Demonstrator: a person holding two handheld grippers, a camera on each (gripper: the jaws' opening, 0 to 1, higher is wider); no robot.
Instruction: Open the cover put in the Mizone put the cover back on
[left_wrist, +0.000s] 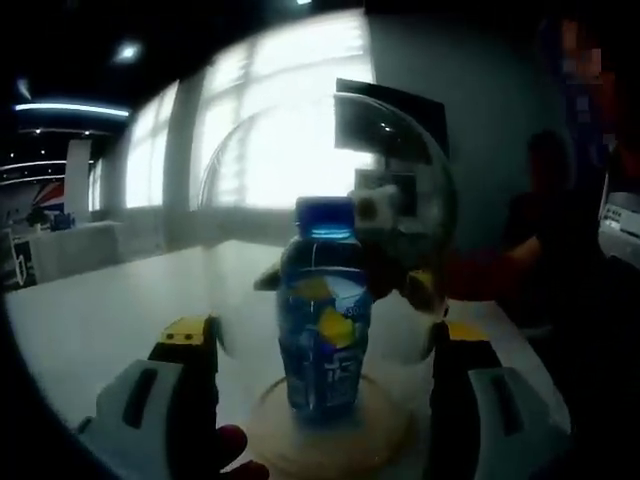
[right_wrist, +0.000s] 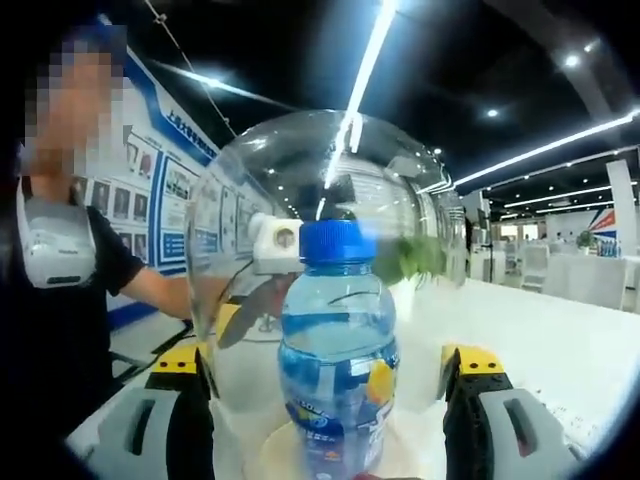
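Left gripper view: one bottle (left_wrist: 322, 305) with a blue cap stands upright on a round base (left_wrist: 385, 435) on the white table (left_wrist: 90, 320). One clear dome (left_wrist: 400, 190) is around it, its glass faint against the bright windows; whether its rim sits on the base or is lifted cannot be told. The left gripper (left_wrist: 325, 350) has its jaws wide apart, one on each side of the dome near the base, and contact with the glass cannot be made out. Both jaws are cut off by the bottom edge. The right gripper (left_wrist: 345, 275) shows behind the bottle, blurred through the glass and partly hidden by the bottle. A person (left_wrist: 545, 250) sits in shadow on the right, hard to make out.

Right gripper view: the same bottle (right_wrist: 337, 360) stands inside the dome (right_wrist: 260, 200), its bottom cut off by the lower edge; the label is blurred. The base (right_wrist: 270, 450) shows only in part. The right gripper (right_wrist: 335, 385) has its jaws spread, flanking the dome; whether they press the glass is unclear. The left gripper (right_wrist: 255, 305) is seen through the glass, distorted. One person (right_wrist: 70, 290) stands at the left. Desks far off on the right are too small to count.
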